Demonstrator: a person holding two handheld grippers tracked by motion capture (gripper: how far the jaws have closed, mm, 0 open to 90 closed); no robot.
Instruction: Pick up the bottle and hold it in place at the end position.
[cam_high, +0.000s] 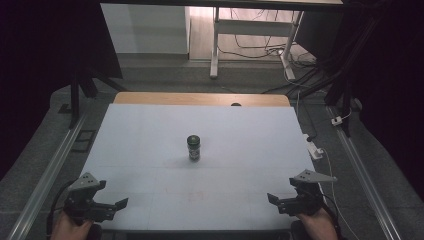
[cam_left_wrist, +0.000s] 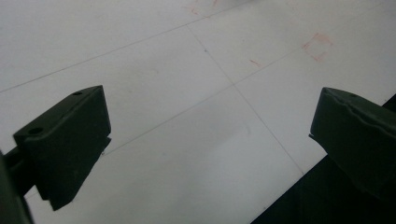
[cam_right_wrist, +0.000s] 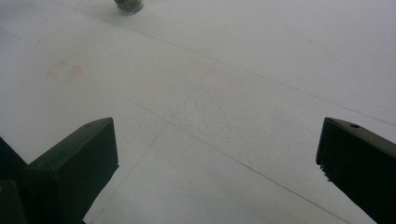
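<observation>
A small dark jar with a black lid stands upright in the middle of the white table. Its base peeks in at the top edge of the right gripper view. My left gripper rests near the front left corner of the table, held by a hand. Its jaws stand wide apart over bare table, open with nothing between them. My right gripper sits near the front right corner, also open and empty, pointing inward toward the centre.
Faint red marks show on the white surface. A wooden strip borders the table's far edge. Metal rails run along both sides. A white power strip and cables lie off the right edge.
</observation>
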